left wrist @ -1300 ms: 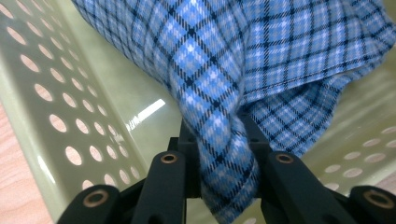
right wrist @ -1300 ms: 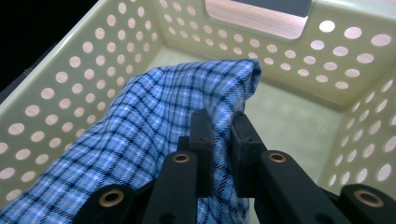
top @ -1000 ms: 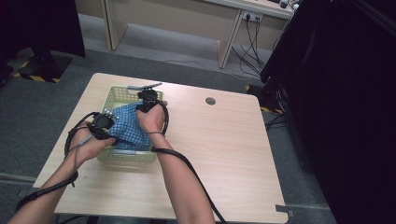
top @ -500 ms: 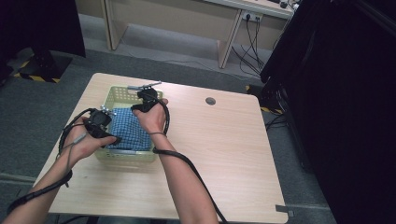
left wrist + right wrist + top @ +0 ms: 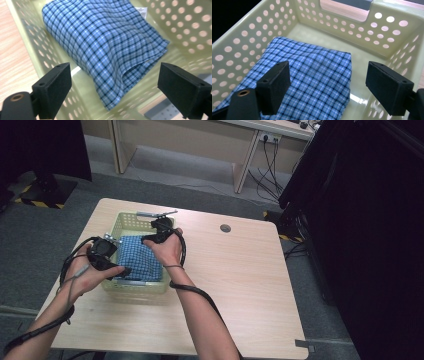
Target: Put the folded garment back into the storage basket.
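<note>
The cloth (image 5: 141, 258) was laid in the basket (image 5: 131, 218) and just released; both grippers, left (image 5: 113, 86) and right (image 5: 337, 87), had just been opened wide, nothing between; they probably needed to be lifted out next.

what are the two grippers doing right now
Left gripper: open, just released the folded blue checked cloth.
Right gripper: open, jaws just widened, holding nothing.

The high view looks down and forward over the whole counter (image 5: 240, 285) from the person's side. Both gripper views look closely into the basket (image 5: 131, 221), sharing the checked cloth (image 5: 105, 45).
</note>
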The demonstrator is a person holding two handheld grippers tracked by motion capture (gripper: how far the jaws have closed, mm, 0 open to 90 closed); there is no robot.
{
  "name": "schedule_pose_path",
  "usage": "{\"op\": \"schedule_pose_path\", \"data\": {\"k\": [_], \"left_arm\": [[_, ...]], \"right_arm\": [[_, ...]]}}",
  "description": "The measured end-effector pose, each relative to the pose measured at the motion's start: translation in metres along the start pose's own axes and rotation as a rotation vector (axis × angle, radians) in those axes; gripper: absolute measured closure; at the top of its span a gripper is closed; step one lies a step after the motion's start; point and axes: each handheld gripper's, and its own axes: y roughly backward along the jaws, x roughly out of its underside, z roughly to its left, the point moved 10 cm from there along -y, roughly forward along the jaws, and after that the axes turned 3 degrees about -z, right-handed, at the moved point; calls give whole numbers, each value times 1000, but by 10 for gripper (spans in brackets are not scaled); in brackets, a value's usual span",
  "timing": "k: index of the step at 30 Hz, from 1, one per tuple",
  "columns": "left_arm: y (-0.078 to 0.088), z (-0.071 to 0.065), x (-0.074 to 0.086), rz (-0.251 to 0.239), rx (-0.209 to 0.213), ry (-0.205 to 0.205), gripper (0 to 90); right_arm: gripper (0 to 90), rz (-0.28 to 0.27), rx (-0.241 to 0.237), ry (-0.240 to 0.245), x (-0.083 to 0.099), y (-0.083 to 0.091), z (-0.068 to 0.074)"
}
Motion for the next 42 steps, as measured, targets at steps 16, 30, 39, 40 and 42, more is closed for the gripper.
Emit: {"op": "schedule_pose_path", "data": {"k": [16,30,39,40,42], "left_arm": [[10,-2,-2,-90,-12,16,100],[17,-5,0,-149,-20,10,96],[22,-6,3,-171,-20,15,96],[22,-7,3,-172,-20,14,96],[23,-7,3,-174,-19,12,95]], "right_arm": [[174,-6,-38,12,5,13,2],[172,-33,-54,17,8,26,0],[173,-51,-68,22,9,35,0],[172,-53,-69,22,9,36,0],[173,-60,-71,24,8,38,1]]}}
